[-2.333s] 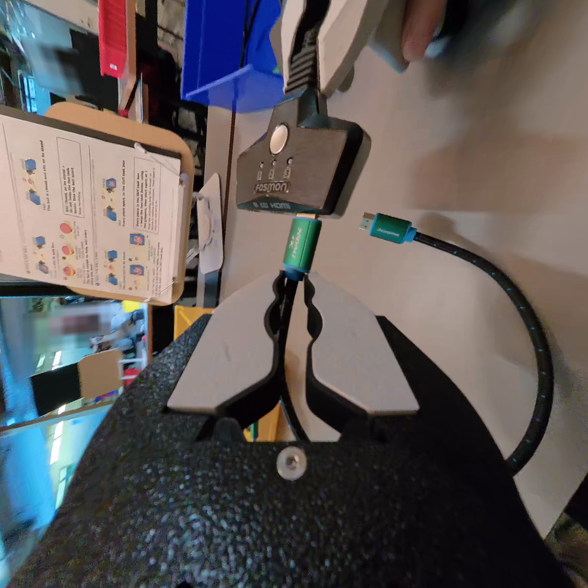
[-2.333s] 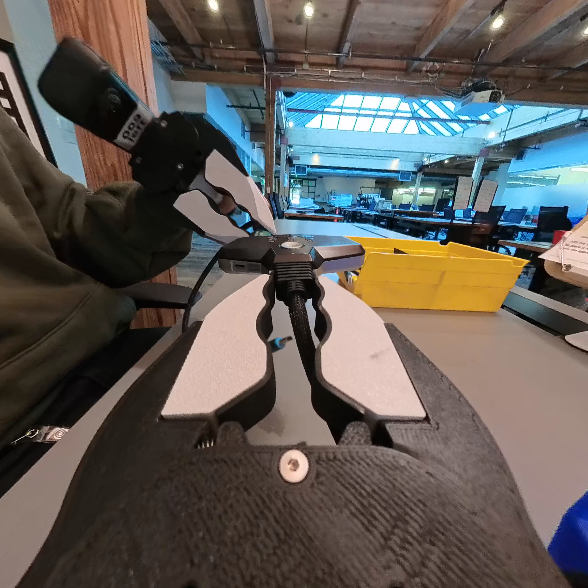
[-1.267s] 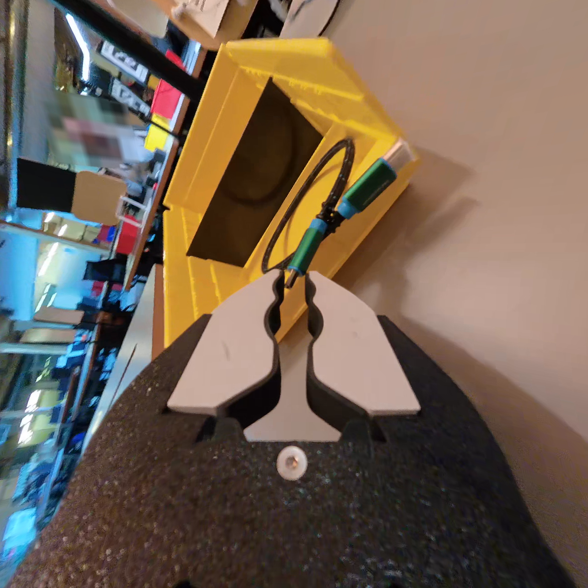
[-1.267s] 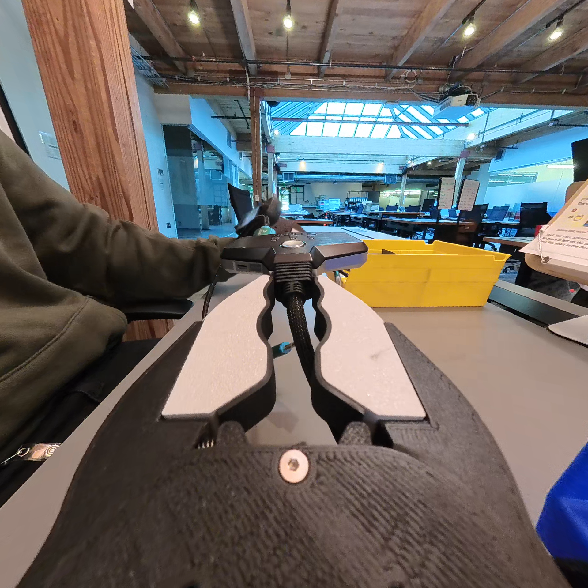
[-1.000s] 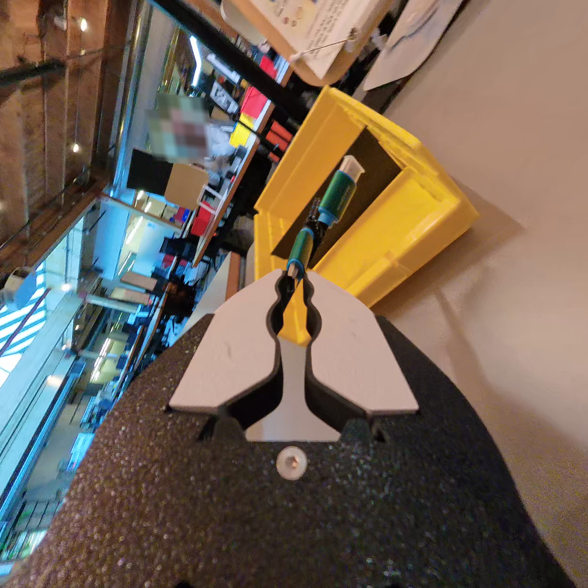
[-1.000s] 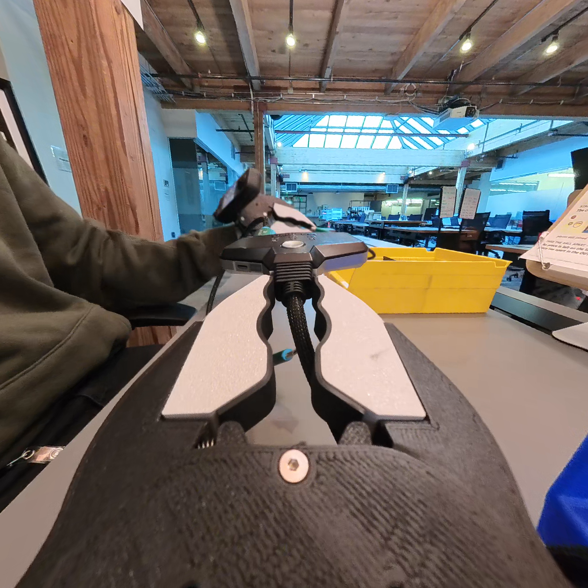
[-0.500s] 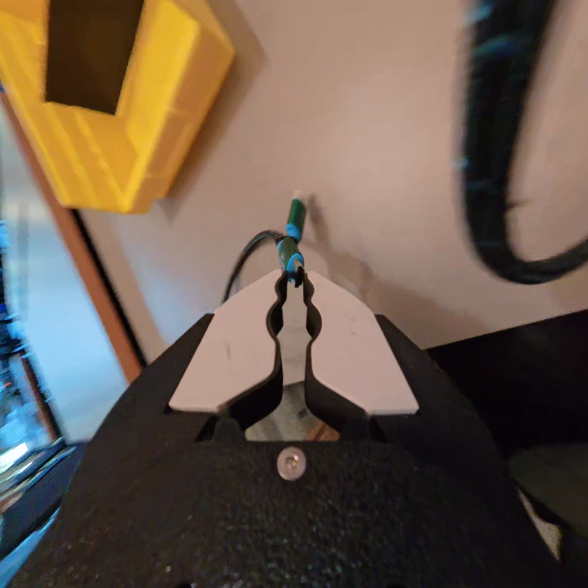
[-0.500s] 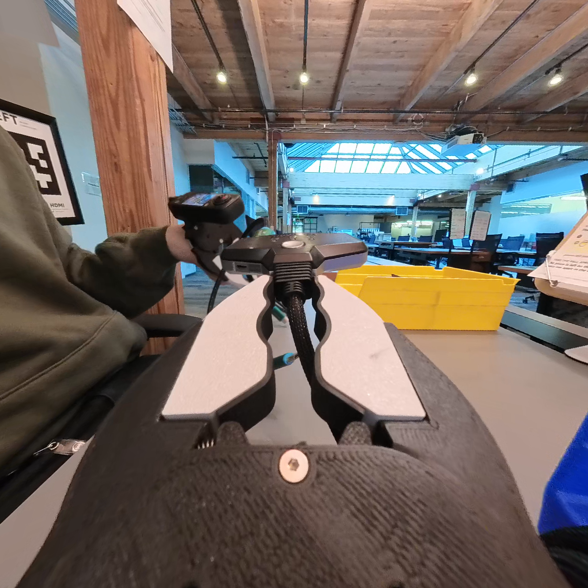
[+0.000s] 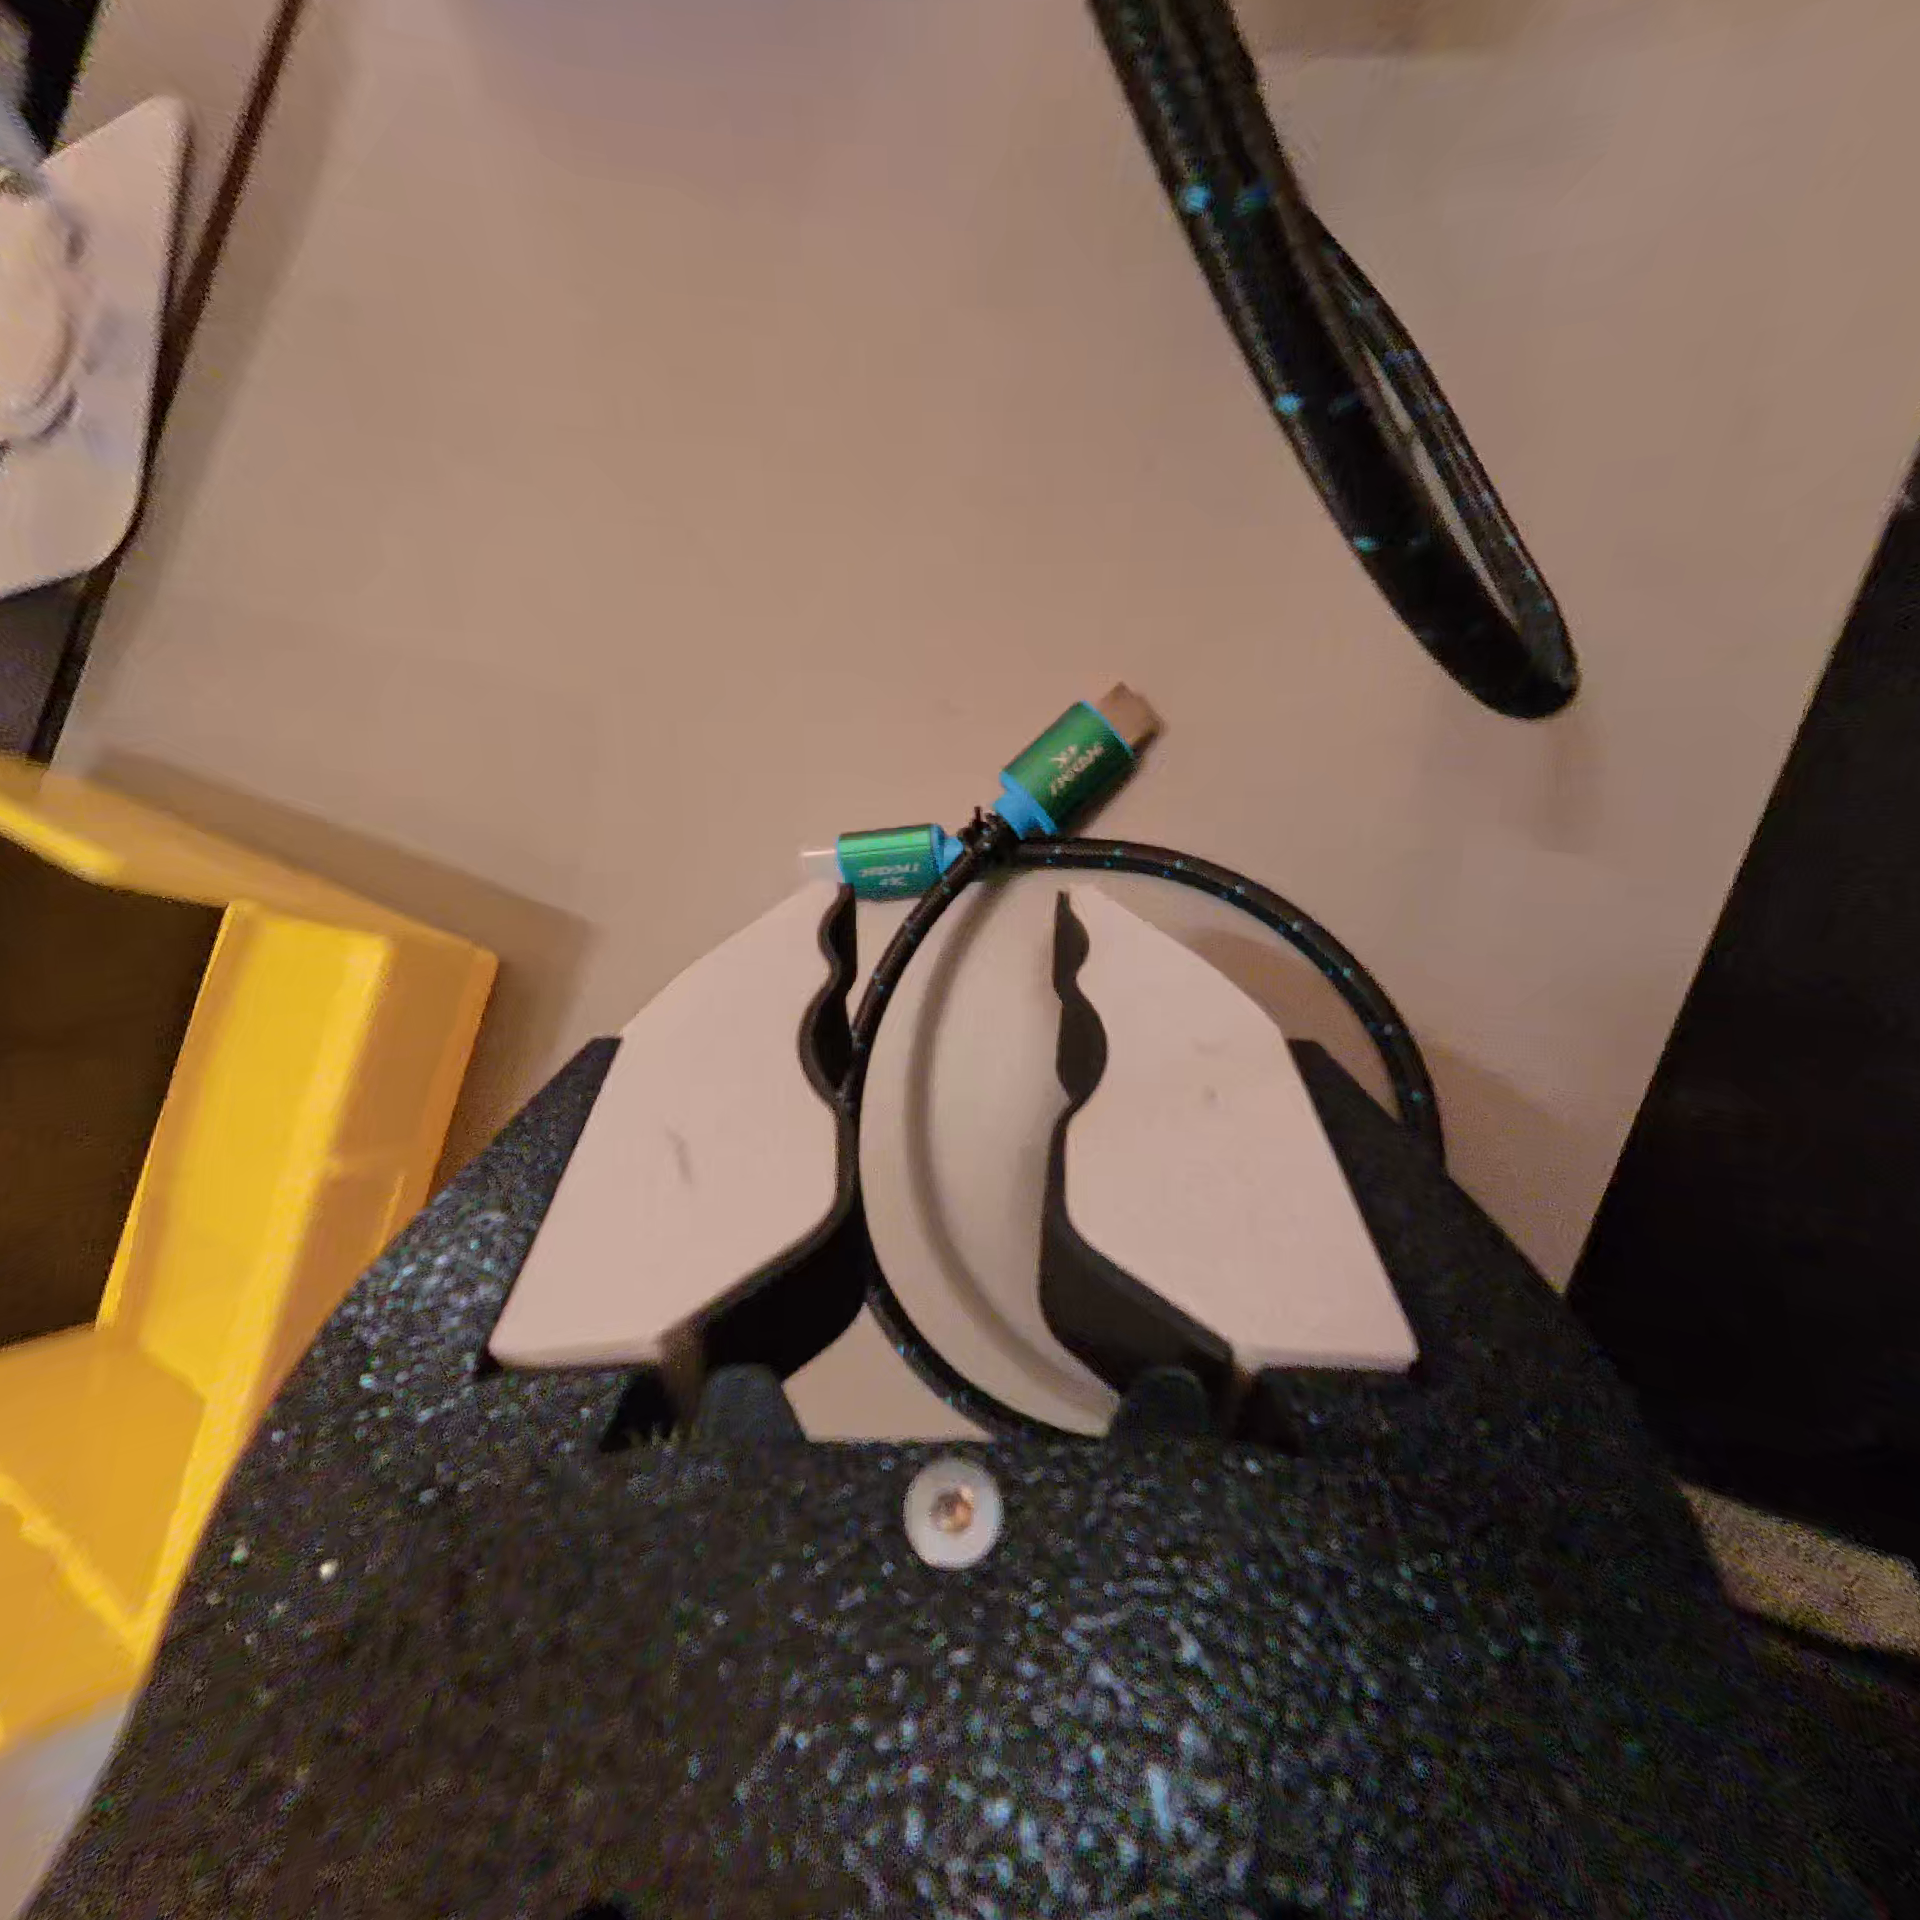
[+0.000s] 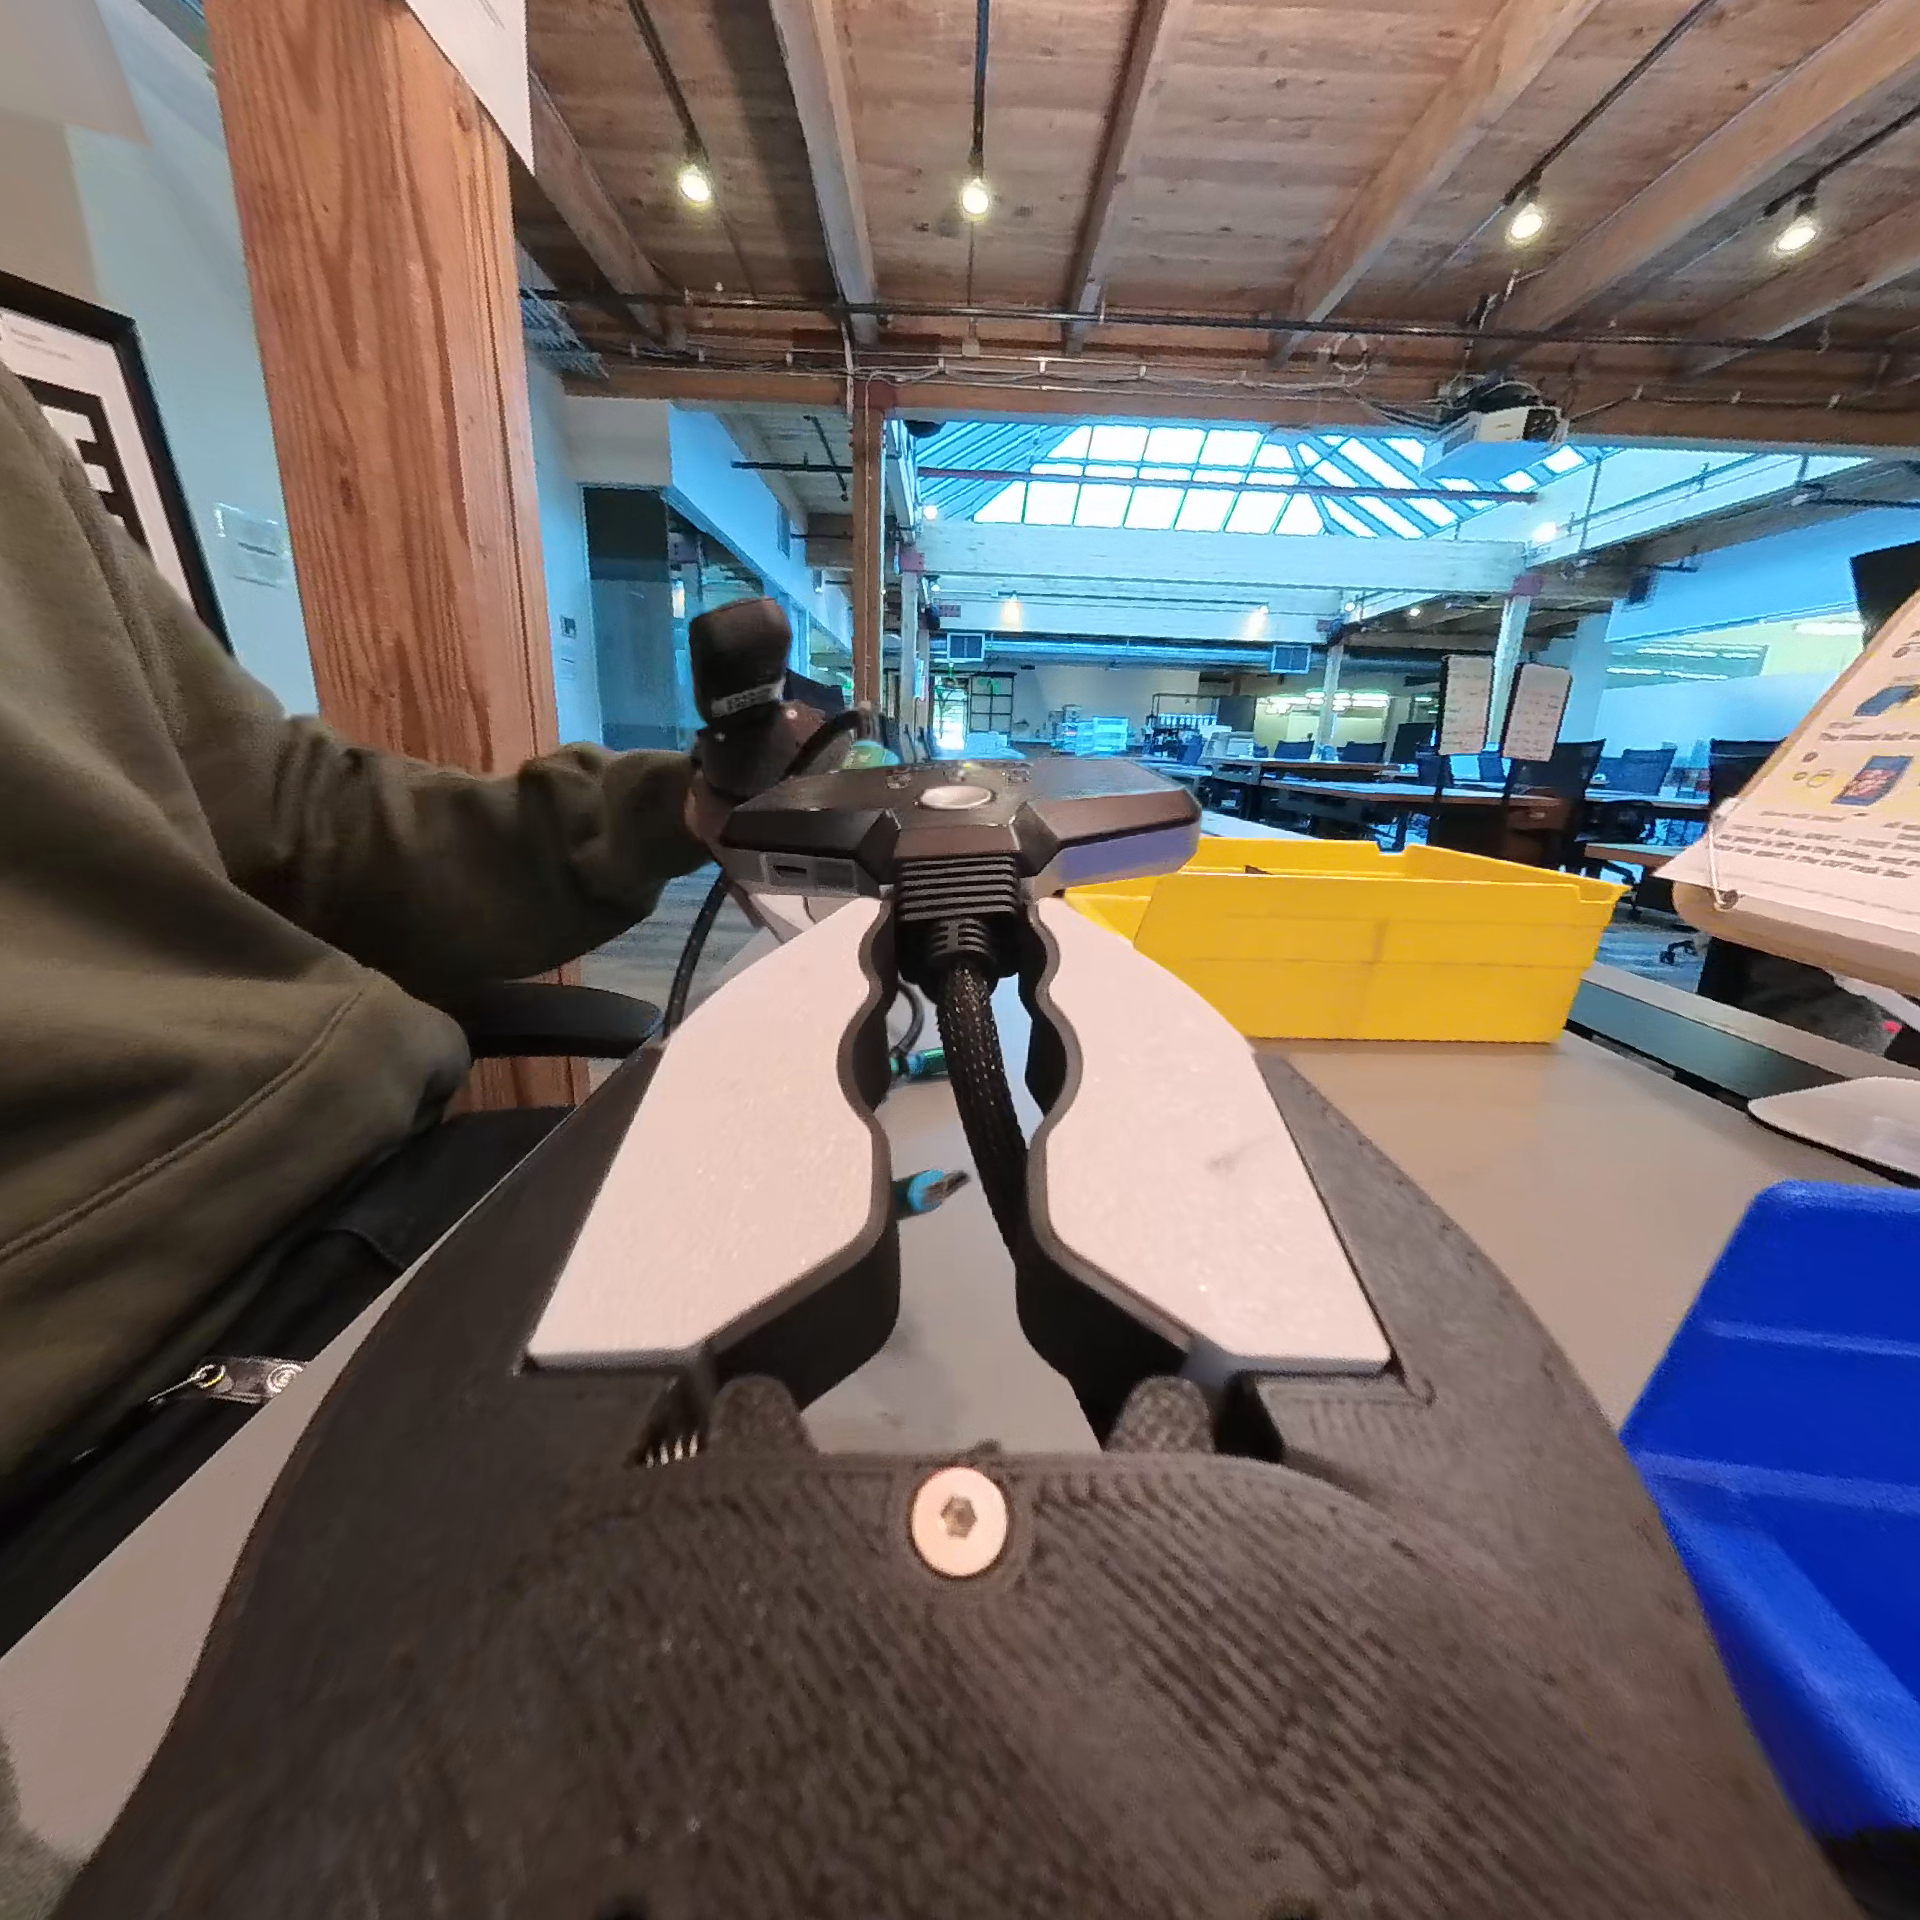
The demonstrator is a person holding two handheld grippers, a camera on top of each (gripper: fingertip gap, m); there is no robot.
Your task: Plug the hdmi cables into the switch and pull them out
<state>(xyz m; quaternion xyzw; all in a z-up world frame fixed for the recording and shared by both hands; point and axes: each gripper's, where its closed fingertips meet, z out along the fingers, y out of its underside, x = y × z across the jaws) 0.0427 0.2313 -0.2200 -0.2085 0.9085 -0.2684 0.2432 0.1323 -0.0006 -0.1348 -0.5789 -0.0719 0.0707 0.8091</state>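
In the left wrist view my left gripper (image 9: 951,904) is open just above the table. A short black braided HDMI cable (image 9: 1340,997) lies looped under it, one strand running between the fingers. Its two green plugs (image 9: 894,864) (image 9: 1070,769) rest side by side on the table just past the fingertips, tied together at their necks. In the right wrist view my right gripper (image 10: 958,914) is shut on the ribbed cable neck of the black HDMI switch (image 10: 961,821) and holds it level above the table. The left gripper (image 10: 743,707) shows behind the switch.
A yellow bin (image 9: 260,1143) sits to the left of the left gripper and also shows in the right wrist view (image 10: 1351,935). A thicker black braided cable (image 9: 1351,395) hangs at upper right. A blue bin (image 10: 1787,1403), a clipboard (image 10: 1818,810) and another plug (image 10: 930,1184) are on the table.
My left gripper pulled the green plug out of the switch, carried the short cable away past the yellow bin, then opened and let it go on the table. The right gripper kept holding the switch.
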